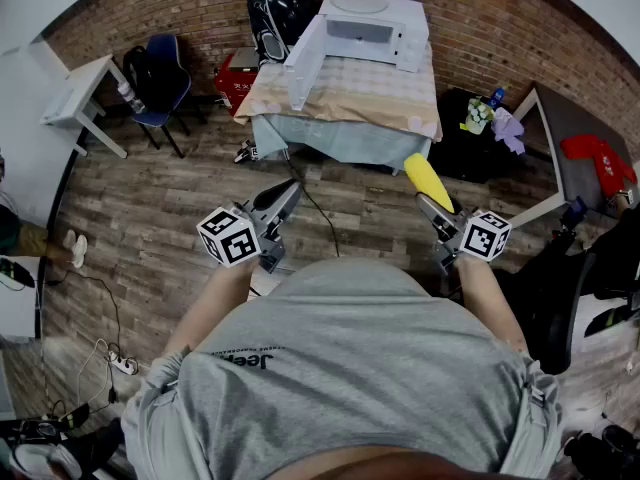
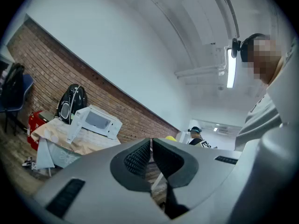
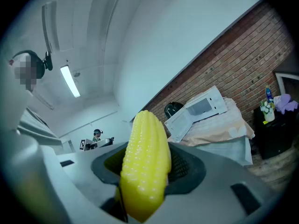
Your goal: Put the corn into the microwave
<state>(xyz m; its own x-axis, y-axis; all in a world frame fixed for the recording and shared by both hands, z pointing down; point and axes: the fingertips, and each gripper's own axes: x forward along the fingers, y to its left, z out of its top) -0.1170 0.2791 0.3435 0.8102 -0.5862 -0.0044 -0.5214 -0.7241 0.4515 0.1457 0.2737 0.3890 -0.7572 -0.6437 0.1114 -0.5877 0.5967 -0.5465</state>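
A plank floor (image 1: 180, 198) runs up to a brick wall (image 1: 180, 8), and a cloth-covered table (image 1: 340, 103) stands against that wall. The white microwave (image 1: 372, 23) sits at the far end of the table. Its door (image 1: 305, 63) is swung open on its left side, toward the person. A black bag (image 1: 278, 13) stands just left of the microwave, and a blue chair (image 1: 160, 78) is well to its left by the wall.

The corn (image 1: 428, 180) is well short of the microwave, off the table and over the floor on the near side of it. It is clenched in the right gripper (image 1: 432, 206). The right gripper view shows the pads pressed on the lower half of the cob from both sides. The yellow ear's long axis lies along the jaws. Its thick end is buried between them and its rounded tip sticks out ahead, pointing away from the person toward the table's near right corner and tilted slightly left, toward the microwave.

The left gripper (image 1: 293, 190) is held out at a like distance from the microwave, to the left of the corn. Its jaws are closed to a thin slit with nothing between them, as the left gripper view shows.
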